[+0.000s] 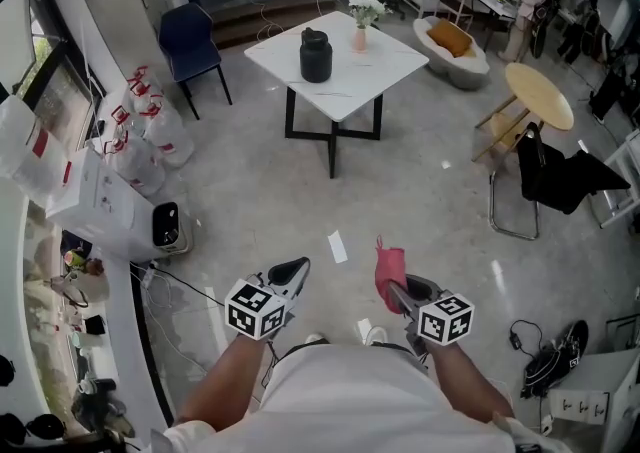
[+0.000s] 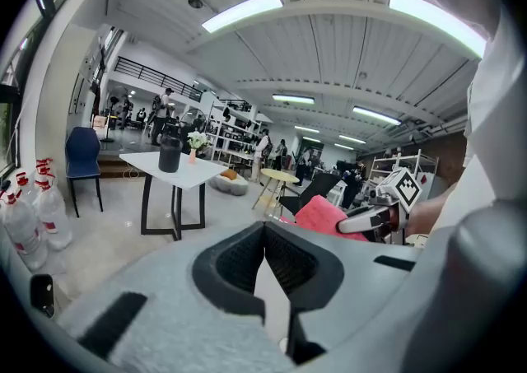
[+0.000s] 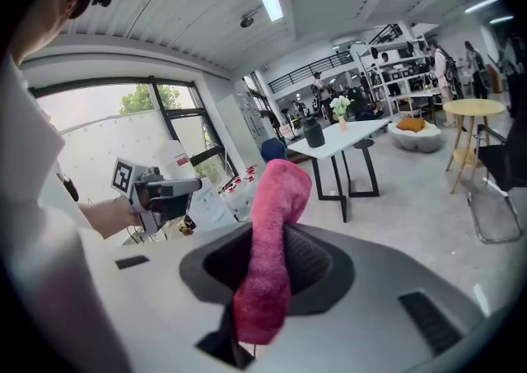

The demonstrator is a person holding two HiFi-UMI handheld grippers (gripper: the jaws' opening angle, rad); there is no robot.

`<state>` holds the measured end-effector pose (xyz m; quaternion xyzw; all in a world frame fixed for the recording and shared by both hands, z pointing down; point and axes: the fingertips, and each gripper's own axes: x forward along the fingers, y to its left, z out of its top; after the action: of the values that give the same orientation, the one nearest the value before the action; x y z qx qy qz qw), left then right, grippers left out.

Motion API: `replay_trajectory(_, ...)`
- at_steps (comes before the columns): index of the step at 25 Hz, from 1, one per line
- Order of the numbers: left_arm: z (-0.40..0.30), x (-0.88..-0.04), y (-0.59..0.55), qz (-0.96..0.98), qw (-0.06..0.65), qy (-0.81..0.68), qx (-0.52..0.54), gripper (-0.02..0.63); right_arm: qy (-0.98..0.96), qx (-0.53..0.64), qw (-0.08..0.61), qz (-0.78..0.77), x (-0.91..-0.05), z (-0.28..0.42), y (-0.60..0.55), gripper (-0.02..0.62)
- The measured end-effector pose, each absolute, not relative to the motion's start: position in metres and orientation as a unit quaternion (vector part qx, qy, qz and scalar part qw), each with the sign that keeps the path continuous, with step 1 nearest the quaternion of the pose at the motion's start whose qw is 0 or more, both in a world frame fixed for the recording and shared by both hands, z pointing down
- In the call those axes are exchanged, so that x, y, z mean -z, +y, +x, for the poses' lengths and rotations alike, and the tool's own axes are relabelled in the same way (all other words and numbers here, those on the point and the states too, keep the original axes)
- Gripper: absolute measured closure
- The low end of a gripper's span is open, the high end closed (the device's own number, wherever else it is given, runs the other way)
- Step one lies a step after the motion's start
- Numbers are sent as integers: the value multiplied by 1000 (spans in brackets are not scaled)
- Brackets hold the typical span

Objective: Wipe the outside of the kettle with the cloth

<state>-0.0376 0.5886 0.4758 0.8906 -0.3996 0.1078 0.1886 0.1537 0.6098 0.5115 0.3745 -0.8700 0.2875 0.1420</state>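
Tongs in your right hand (image 3: 263, 281) clench the pink cloth (image 3: 272, 231); left tongs (image 2: 265, 258) are closed, empty. Only the head view shows both, far from the kettle (image 1: 316, 57) on the counter (image 1: 392, 61).

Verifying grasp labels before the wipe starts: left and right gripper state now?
Left gripper: jaws shut, nothing between them.
Right gripper: jaws shut on the pink cloth.
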Motion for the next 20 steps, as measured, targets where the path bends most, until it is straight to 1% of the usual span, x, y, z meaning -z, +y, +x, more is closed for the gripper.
replay_trajectory(4, -62, -480, 588, 892, 188, -397, -109, 606, -863, -286, 140, 392, -513, 136, 600, 491)
replay_trajectory(9, -78, -487, 579, 889, 200, -398, -106, 606, -856, -293, 144, 402, -516, 130, 590, 491)
replay_trajectory(15, -76, -500, 548, 888, 211, -392, -113, 606, -848, -302, 144, 410, -524, 133, 551, 491)
replay_trajectory(20, -65, -505, 502, 890, 209, -387, -122, 606, -851, -304, 140, 405, -530, 136, 495, 491)
